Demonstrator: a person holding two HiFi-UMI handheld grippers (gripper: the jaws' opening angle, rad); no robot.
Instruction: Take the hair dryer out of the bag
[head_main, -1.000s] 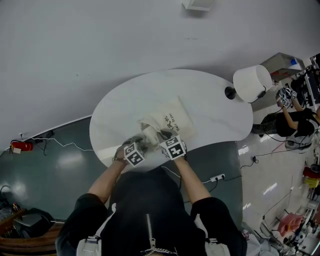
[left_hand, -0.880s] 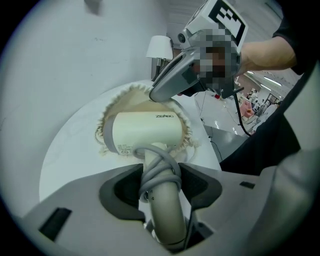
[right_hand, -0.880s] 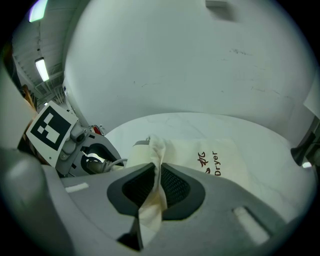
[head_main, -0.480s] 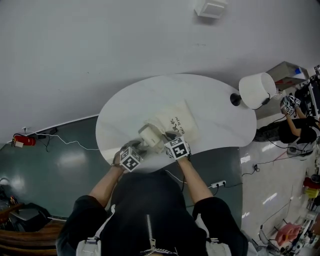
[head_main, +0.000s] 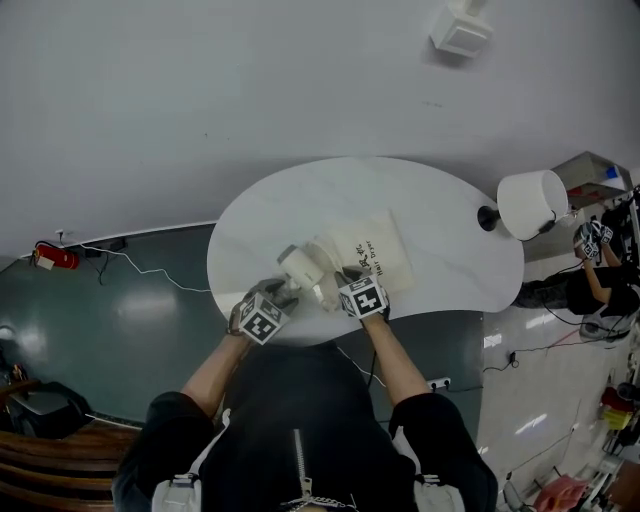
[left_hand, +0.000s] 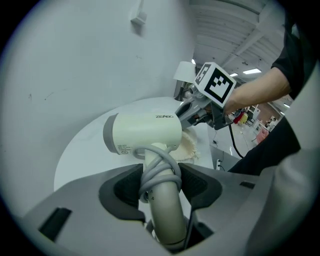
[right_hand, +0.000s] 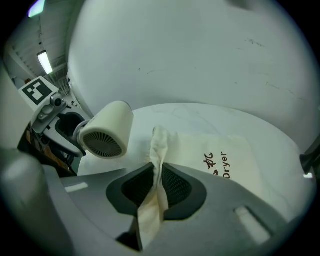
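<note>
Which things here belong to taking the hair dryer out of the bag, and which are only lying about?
For the job: hair dryer, its handle clamped in the left gripper; cloth bag, its edge pinched in the right gripper, whose jaws have just been opening.
Lying about: table lamp; white box on the wall.

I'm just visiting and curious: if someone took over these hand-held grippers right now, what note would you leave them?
Left hand-held gripper: shut on the hair dryer at its handle, cord wrapped round it. The dryer is held above the table, clear of the bag.
Right hand-held gripper: pinching the bag's mouth edge; its jaws have just been opening, cloth between them.
Bag: lying on the table.
Done: dryer out.
Left: release the bag, probably set the dryer down.
</note>
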